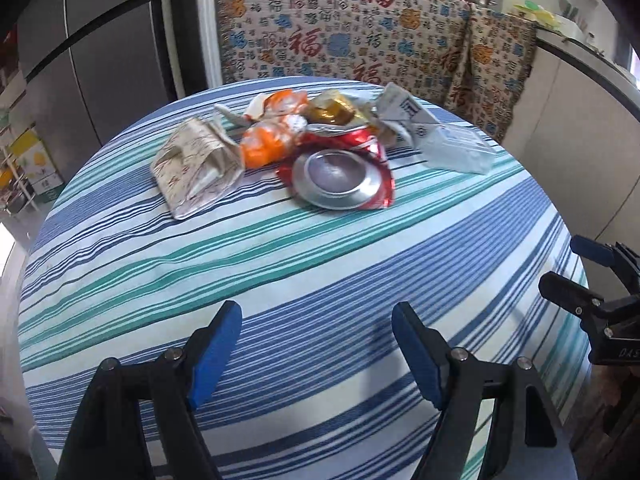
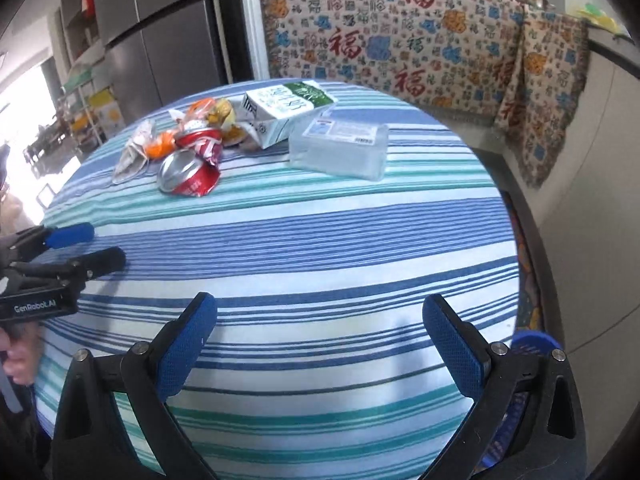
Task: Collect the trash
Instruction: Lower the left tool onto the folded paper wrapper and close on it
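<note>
The round desk (image 1: 280,280) under its blue, teal and white striped cloth carries the trash in the upper middle of both views, led by a crushed red aluminium can (image 1: 340,176). Collection looks barely begun; next comes reaching across. Left tool (image 1: 316,344) and right tool (image 2: 320,340) stand spread, holding nothing.
</note>
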The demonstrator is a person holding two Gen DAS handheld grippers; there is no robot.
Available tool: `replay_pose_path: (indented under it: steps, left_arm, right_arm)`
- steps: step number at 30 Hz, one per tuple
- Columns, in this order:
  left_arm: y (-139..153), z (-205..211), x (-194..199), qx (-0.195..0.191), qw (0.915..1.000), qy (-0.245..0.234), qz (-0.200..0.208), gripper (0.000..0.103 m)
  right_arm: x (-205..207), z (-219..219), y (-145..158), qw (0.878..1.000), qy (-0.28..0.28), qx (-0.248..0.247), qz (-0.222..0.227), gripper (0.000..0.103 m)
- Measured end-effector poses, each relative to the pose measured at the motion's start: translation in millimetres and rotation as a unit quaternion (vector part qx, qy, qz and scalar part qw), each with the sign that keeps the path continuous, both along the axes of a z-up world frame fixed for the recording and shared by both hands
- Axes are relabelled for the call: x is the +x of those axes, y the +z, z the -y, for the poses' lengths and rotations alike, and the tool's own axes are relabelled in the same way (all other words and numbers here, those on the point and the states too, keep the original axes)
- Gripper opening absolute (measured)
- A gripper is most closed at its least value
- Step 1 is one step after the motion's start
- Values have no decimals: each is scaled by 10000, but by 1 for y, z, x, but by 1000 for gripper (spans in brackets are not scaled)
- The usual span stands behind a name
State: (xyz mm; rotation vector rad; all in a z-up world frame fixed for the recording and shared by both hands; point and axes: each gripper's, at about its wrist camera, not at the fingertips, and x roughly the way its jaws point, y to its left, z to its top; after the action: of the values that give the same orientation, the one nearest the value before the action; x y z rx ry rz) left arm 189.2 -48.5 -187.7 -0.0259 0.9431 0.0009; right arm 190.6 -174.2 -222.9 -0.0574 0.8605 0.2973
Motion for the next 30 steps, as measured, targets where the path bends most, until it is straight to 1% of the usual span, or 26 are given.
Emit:
replay_pose_path:
  steps: [1,3,5,8,12,14,17,19,21,23,25,28,30]
  left_arm:
    - [-3,-2,4,65,9999,93,-116,84]
    - [-6,-7,4,229,9995,206,-95,85]
    - [-6,-12,8,179,9993,304,-83,86]
    - [-3,-20,18,226,9981,563,-72,86]
    - [-2,-39,44,285,9957,886,16,86]
    - [0,-49,58,302,9953,918,38,86]
    - [1,-55,81,441,9951,881,53,86]
    - [1,-56,91,449,9953,857,39,86]
    - [1,-66,96,327,9952,922,-4,86]
    - [2,-83,91,182,9937,1104,-16,88]
    - [4,-99,79,186,9927,1191,-10,87]
    - [5,-114,62,234,9932,1138,-38,88]
    - [6,-118,54,202,9946,1015,-29,87]
  right_arm:
    - [3,-3,-3,10000,5,-2,-68,102]
    - [9,-7,-8,9998,5,-15,-175,102]
    - [13,-10,-12,9997,3,-56,-239,102]
    - [16,-13,-17,9994,25,-63,-336,103]
    - [15,-15,-18,9993,67,-165,-324,103]
    - [15,-14,-17,9993,77,-194,-322,103]
    - [16,-15,-17,9992,89,-226,-319,103]
    - [16,-15,-17,9992,96,-228,-319,103]
    - [16,-15,-17,9992,96,-232,-318,103]
    - [16,-15,-17,9992,96,-232,-318,103]
    - [16,-15,-17,9992,96,-232,-317,103]
    - [16,-15,-17,9992,96,-238,-316,103]
    - [16,-15,-17,9992,92,-248,-316,103]
